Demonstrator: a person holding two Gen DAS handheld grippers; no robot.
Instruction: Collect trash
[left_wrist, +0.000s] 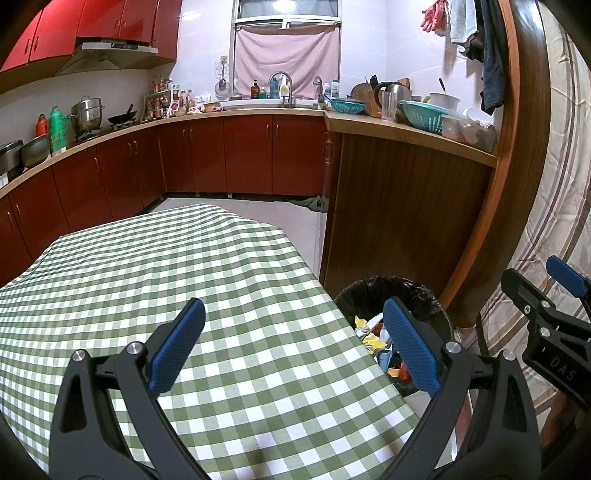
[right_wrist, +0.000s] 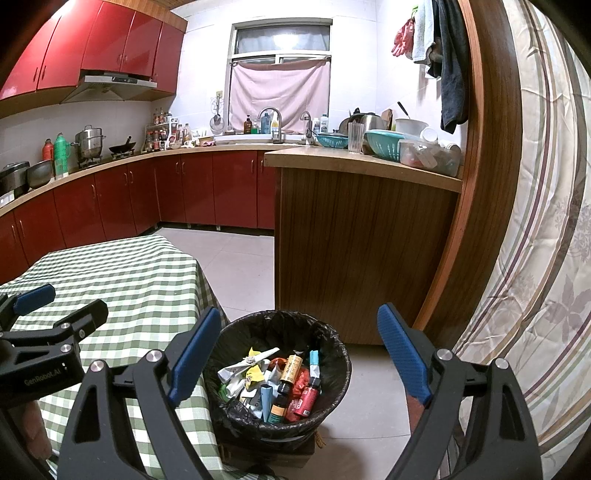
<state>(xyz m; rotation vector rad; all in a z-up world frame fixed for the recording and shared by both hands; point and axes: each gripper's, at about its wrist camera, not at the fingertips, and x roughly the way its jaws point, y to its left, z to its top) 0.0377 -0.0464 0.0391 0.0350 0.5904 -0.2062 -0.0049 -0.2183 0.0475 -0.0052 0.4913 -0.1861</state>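
Green-and-white checked cloth covers the table (left_wrist: 184, 280) in the left wrist view, where the left gripper (left_wrist: 293, 345) hangs over the near right corner with its jaws spread wide and nothing between them. Just past the table's right edge stands the bin (left_wrist: 391, 291), lined with a black bag, its mouth facing up and partly hidden by the gripper's right finger (left_wrist: 410, 347); wrappers show inside. A wooden counter end (left_wrist: 399, 206) rises behind the bin, and the right gripper (left_wrist: 546, 314) shows at the frame's right edge.

In the right wrist view the right gripper (right_wrist: 299, 350) is held above the bin (right_wrist: 332, 339), jaws released and wide apart, grasping nothing. The bin stands upright on the tiled floor (right_wrist: 240, 266), tight against the table's (right_wrist: 129, 280) near right corner. The trash (right_wrist: 273, 380) lies heaped inside it: crumpled wrappers, a yellow scrap, and several small bottles (right_wrist: 308, 397) lying with their long axes running roughly from the near rim toward the far rim, caps toward the far side. The left gripper (right_wrist: 62, 306) sits over the table at the left edge. A striped curtain (right_wrist: 535, 258) hangs to the right, beside the wooden counter end (right_wrist: 351, 251).
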